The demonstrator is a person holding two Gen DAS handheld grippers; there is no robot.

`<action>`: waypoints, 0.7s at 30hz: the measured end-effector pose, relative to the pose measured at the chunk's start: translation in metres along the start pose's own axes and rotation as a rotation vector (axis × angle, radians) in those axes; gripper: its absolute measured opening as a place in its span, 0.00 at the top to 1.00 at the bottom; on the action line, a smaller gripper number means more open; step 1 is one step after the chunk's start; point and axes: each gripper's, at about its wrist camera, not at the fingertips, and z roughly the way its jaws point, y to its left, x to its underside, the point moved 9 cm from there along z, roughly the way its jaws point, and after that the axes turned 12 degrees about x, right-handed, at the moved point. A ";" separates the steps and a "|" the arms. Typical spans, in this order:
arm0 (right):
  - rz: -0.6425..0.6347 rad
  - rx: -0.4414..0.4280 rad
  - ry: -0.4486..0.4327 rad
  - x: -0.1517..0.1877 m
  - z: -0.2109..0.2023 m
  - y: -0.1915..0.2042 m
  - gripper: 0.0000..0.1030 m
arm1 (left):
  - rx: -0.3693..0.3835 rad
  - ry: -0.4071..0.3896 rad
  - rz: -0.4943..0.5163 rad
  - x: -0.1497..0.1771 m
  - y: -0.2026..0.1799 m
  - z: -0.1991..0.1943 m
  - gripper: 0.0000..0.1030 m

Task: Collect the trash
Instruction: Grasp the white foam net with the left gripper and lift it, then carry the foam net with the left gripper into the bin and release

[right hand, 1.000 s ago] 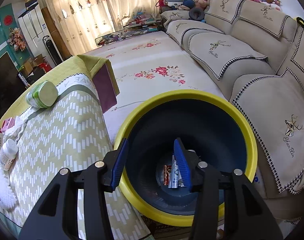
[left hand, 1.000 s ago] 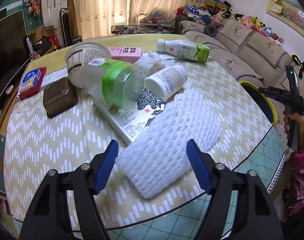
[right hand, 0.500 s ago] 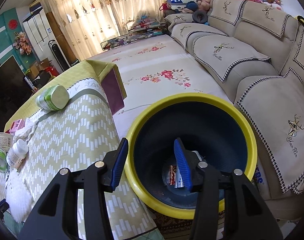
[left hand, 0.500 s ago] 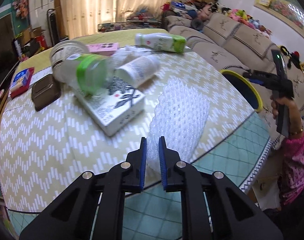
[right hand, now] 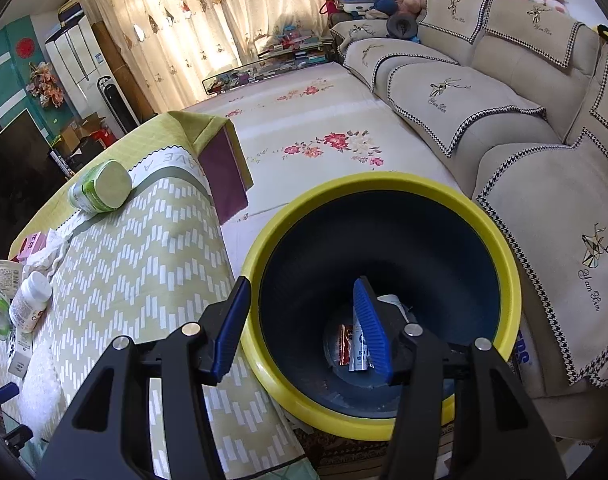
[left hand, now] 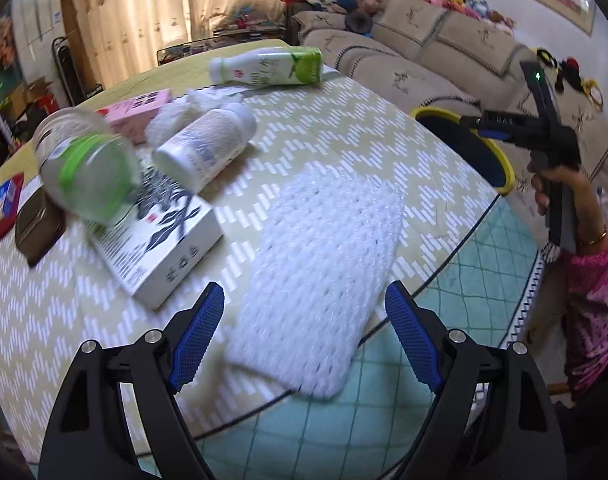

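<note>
A white foam net sheet [left hand: 323,248] lies on the patterned table [left hand: 363,128], its near end past the table edge. My left gripper [left hand: 304,336] straddles that near end; its jaws are opening and the blue pads stand clear of the foam. My right gripper [right hand: 302,284] hovers over the yellow-rimmed dark bin [right hand: 383,184], jaws opening a little with nothing between them. Several wrappers [right hand: 353,344] lie at the bin's bottom. In the left wrist view a hand holds the right gripper [left hand: 467,122] over the bin [left hand: 499,168].
On the table lie a white printed box [left hand: 164,240], a clear jar with a green lid [left hand: 88,172], a white pill bottle [left hand: 208,144], a green-and-white bottle [left hand: 268,68], a pink box [left hand: 140,108] and a brown container [left hand: 36,220]. A sofa [right hand: 483,120] runs behind the bin.
The left gripper pinched the foam net, drew it toward the table edge, then spread wide and let it go. The right gripper stayed over the bin, jaws slightly wider.
</note>
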 end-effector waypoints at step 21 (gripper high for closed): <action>0.104 -0.022 -0.045 -0.004 -0.015 -0.056 0.50 | 0.111 -0.017 0.146 -0.085 -0.083 0.032 0.74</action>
